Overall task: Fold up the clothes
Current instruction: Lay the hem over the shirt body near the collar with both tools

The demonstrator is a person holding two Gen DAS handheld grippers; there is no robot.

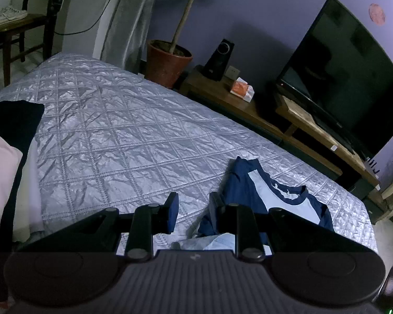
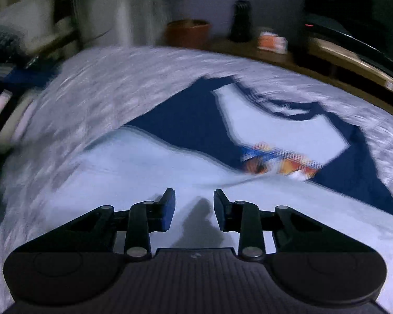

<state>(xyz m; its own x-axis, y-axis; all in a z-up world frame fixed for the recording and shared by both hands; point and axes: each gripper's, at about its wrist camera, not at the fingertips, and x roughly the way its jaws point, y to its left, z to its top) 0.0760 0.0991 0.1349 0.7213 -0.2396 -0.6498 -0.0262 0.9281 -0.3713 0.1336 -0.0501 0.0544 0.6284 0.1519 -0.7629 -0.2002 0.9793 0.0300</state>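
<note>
The T-shirt (image 2: 186,136), pale blue with navy sleeves and collar and a printed chest panel, lies on the quilted bedspread (image 1: 112,120), toward the edge of the bed nearest the television (image 1: 348,78). Its lower portion is turned up over the chest, covering part of the print, which suggests a fold already in hand rather than a garment laid flat. The right gripper (image 2: 193,209) hangs over the pale cloth on the side of the shirt furthest from the television; its jaws stand apart with nothing between them, only its own shadow on the fabric below. That view is blurred, so contact with the cloth cannot be confirmed. The left gripper (image 1: 193,214) sits beside the shirt's crumpled hem, one finger against the navy fabric; its jaws are parted with a visible gap and no cloth evidently pinched. Judgement: both tools are positioned at the hem edge to take hold for the next fold, the shirt kept near that edge for reach.
</note>
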